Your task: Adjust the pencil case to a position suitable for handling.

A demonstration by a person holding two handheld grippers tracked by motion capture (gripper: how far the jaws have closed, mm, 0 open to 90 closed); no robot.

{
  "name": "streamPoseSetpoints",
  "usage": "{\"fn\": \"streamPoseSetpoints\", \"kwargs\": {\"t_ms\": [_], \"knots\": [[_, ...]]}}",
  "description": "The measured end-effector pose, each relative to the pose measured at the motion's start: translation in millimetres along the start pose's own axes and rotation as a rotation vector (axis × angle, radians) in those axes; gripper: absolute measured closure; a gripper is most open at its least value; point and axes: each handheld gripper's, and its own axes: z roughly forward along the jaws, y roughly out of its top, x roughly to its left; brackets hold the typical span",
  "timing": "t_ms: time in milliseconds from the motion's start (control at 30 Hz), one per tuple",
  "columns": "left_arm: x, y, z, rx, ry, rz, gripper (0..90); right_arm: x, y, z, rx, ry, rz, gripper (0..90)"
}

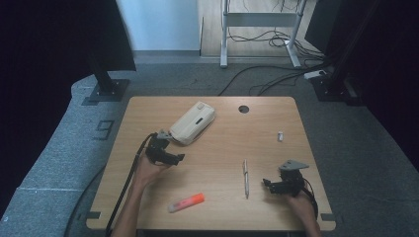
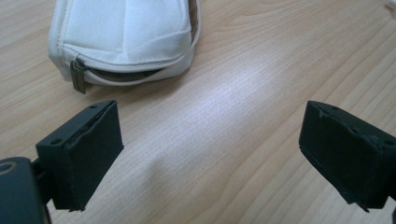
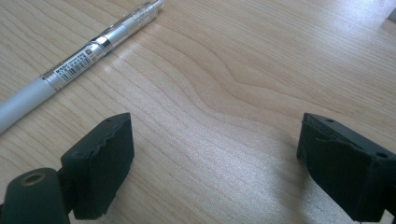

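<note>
A pale wooden table (image 1: 217, 163) stands on grey carpet, with desk legs and loose cables on the floor behind it. The landmark here is the white zip pouch (image 1: 192, 122), which lies toward the far side of the table, left of the middle; its zip pull (image 2: 78, 74) hangs at the near corner and the zip is partly undone. The left gripper (image 1: 165, 153) sits just on the near side of the pouch, its jaws spread wide over bare wood with nothing between them. Nearer the person than the pouch and off to its right lies a white pen (image 1: 245, 177), pointing away from the person. Further right of the pen is the right gripper (image 1: 284, 185), jaws also wide apart and empty. An orange and white marker (image 1: 186, 202) lies close to the near edge, well apart from the pouch. A small white object (image 1: 280, 136), too small to identify, rests far to the pouch's right.
</note>
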Motion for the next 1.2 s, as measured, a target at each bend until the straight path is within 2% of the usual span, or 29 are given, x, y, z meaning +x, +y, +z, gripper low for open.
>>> {"fn": "streamPoseSetpoints", "kwargs": {"t_ms": [233, 267, 300, 400, 433, 533, 633, 700, 900, 1067, 1100, 1200], "knots": [[2.4, 15.5, 6.8, 0.018, -0.007, 0.014, 7.9, 0.0, 0.0, 0.0, 0.0, 0.0, 0.0, 10.4], [2.4, 15.5, 6.8, 0.018, -0.007, 0.014, 9.4, 0.0, 0.0, 0.0, 0.0, 0.0, 0.0, 10.4], [4.0, 20.7, 8.9, 0.024, -0.024, 0.004, 9.8, 0.0, 0.0, 0.0, 0.0, 0.0, 0.0, 10.4], [4.3, 25.8, 11.1, 0.031, -0.023, 0.009, 10.5, 0.0, 0.0, 0.0, 0.0, 0.0, 0.0, 10.4], [6.4, 30.0, 13.0, 0.028, -0.038, -0.002, 12.2, 0.0, 0.0, 0.0, 0.0, 0.0, 0.0, 10.4], [7.4, 34.6, 15.8, 0.04, -0.033, 0.0, 12.4, 0.0, 0.0, 0.0, 0.0, 0.0, -0.001, 10.4], [10.0, 41.3, 19.5, 0.035, -0.049, -0.005, 14.6, -0.1, 0.0, 0.0, 0.0, 0.0, -0.001, 10.4], [10.1, 47.3, 24.7, 0.042, -0.041, 0.003, 15.7, 0.0, 0.0, 0.0, 0.0, 0.0, 0.0, 10.4], [13.9, 60.1, 34.8, 0.043, -0.061, 0.002, 21.0, 0.0, 0.0, 0.0, 0.0, 0.0, 0.0, 10.4], [16.6, 66.7, 42.0, 0.046, -0.058, -0.001, 24.4, 0.0, 0.0, 0.0, 0.0, 0.0, 0.0, 10.4], [18.9, 68.5, 46.3, 0.048, -0.067, -0.014, 24.9, -0.1, 0.0, 0.0, 0.0, 0.0, -0.001, 10.4], [19.9, 71.8, 54.2, 0.073, -0.042, 0.003, 27.5, -0.1, 0.0, 0.0, 0.0, 0.0, -0.001, 10.4]]}}
